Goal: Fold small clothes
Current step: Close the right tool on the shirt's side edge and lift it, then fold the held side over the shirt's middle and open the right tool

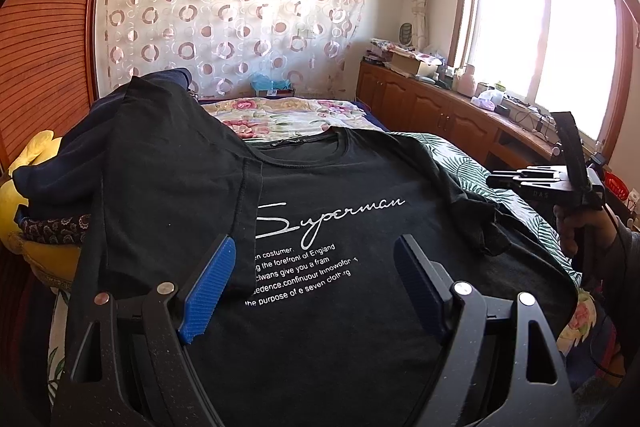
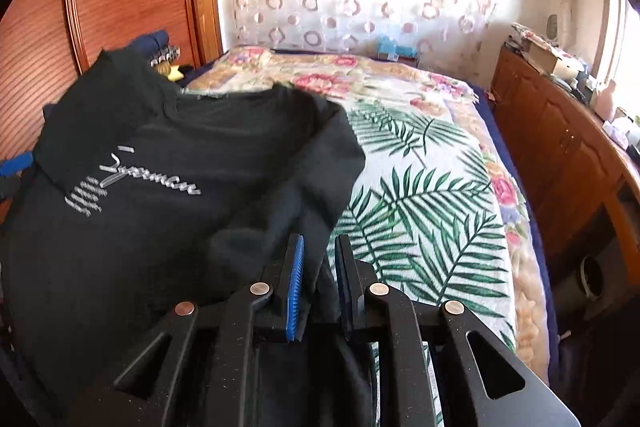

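A black T-shirt (image 1: 320,227) with white "Superman" print lies on the bed. Its left side is folded inward over the chest, covering part of the print. My left gripper (image 1: 316,247) is open above the shirt's front, with nothing between its blue pads. My right gripper (image 2: 320,251) is shut on the shirt's right edge (image 2: 316,267), with black fabric pinched between its blue pads. The right gripper also shows in the left wrist view (image 1: 560,179), held up at the shirt's right side. The shirt shows in the right wrist view (image 2: 180,167).
The bed has a floral and palm-leaf cover (image 2: 420,167). A pile of dark clothes (image 1: 60,167) and something yellow (image 1: 12,195) lie at the left. A wooden wardrobe (image 1: 48,47) stands on the left, a cluttered wooden cabinet (image 1: 440,103) under the window on the right.
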`<state>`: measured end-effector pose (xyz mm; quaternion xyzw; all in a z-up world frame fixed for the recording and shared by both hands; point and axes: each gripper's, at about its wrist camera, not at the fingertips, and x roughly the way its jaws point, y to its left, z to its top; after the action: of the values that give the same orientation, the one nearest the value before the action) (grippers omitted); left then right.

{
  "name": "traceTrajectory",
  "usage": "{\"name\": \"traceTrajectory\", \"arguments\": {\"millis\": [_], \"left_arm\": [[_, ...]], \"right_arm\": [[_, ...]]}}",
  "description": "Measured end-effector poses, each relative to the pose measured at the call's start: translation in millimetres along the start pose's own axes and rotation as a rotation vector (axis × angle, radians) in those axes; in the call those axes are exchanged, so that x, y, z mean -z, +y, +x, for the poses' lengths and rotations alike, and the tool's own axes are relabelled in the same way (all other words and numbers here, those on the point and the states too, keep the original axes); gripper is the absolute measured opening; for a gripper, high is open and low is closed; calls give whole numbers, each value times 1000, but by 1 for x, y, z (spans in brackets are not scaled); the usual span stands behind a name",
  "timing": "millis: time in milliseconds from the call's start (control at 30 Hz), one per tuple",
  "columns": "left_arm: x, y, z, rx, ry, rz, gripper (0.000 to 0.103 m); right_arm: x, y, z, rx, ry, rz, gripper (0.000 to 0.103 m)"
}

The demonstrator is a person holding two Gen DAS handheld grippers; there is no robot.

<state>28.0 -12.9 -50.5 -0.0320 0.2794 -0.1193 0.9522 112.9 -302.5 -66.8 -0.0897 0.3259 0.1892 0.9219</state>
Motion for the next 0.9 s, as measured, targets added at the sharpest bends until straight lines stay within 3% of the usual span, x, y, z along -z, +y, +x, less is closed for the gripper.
{"name": "traceTrajectory", "arguments": {"millis": [100, 367, 533, 567, 600, 767, 900], "left_arm": [[0, 1, -1, 0, 0, 0, 82], [3, 0, 0, 5, 9, 2, 82], [2, -2, 1, 8, 14, 7, 82], [2, -2, 1, 9, 15, 9, 82], [2, -2, 2, 7, 16, 9, 82], [1, -2, 2, 8, 15, 9, 82], [0, -1, 2, 7, 14, 7, 82]], "right_arm": [[8, 1, -8, -9, -1, 9, 23], [35, 19, -1, -17, 89, -17, 23], [32, 11, 13, -32, 118, -1, 23], [31, 11, 14, -32, 121, -8, 22], [27, 10, 14, -31, 120, -17, 4], [6, 16, -7, -66, 32, -51, 2], [-30, 27, -17, -88, -42, -101, 2]]}}
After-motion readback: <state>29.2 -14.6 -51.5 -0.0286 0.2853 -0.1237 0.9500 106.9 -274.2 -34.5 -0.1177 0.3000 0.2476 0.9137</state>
